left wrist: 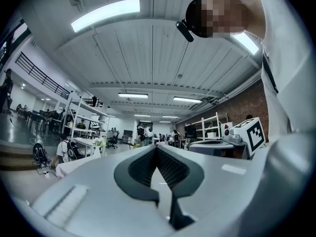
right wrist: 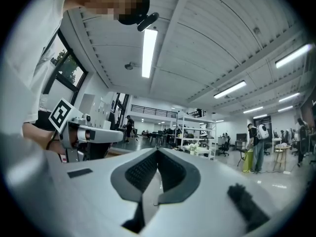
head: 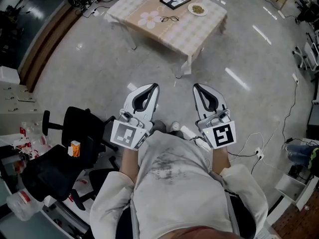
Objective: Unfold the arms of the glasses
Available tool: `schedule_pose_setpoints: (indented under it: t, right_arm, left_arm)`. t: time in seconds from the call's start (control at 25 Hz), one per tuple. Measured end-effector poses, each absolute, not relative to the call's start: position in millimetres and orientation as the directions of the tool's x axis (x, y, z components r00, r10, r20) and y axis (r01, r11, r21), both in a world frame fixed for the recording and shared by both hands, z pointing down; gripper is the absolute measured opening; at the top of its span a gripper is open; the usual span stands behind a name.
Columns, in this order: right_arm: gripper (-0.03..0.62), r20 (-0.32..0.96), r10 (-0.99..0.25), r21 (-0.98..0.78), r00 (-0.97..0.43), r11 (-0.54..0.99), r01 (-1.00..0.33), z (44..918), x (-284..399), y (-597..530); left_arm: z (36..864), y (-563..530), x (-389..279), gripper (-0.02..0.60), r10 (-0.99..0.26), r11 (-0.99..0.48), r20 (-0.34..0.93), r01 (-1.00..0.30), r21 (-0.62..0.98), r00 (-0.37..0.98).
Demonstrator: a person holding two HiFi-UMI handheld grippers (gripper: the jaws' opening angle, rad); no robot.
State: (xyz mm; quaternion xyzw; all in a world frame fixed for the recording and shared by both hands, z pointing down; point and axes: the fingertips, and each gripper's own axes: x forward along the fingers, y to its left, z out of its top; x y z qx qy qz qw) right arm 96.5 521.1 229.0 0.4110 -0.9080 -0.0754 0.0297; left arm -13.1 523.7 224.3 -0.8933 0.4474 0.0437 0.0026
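A pair of dark-framed glasses lies on the low table far ahead of me, across open floor. I hold both grippers level in front of my chest, well short of the table. The left gripper is shut with its tips together and nothing between them, and its own view shows the jaws closed. The right gripper is shut and empty as well, its tips meeting in the right gripper view. The glasses do not appear in either gripper view.
On the table also stand a framed picture, a small plate and a flower-shaped mat. A black office chair with an orange box is at my left. Cables and a power strip lie on the floor at right.
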Motion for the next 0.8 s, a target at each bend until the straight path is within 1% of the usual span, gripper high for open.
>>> schedule_pose_setpoints:
  t: [0.28,0.48,0.8]
  right_arm:
    - [0.015,0.011,-0.752,0.153,-0.659,0.653,-0.742,236.2,95.0,481.5]
    - [0.015,0.041,-0.761,0.165,-0.647,0.644,-0.747,245.2,84.3,441.0]
    - [0.015,0.077,-0.778,0.175,-0.624,0.626,-0.759,247.9,61.3,376.6]
  left_arm:
    - [233.3,488.3,-13.2,0.009,-0.798,-0.602,-0.054,-0.798,0.027,0.600]
    - [248.2,448.9,-23.2,0.010,-0.787,-0.616,-0.041,-0.785,0.062,0.615]
    - [247.4,379.4,-43.6,0.010,-0.764,-0.645,-0.053,-0.761,0.074,0.643]
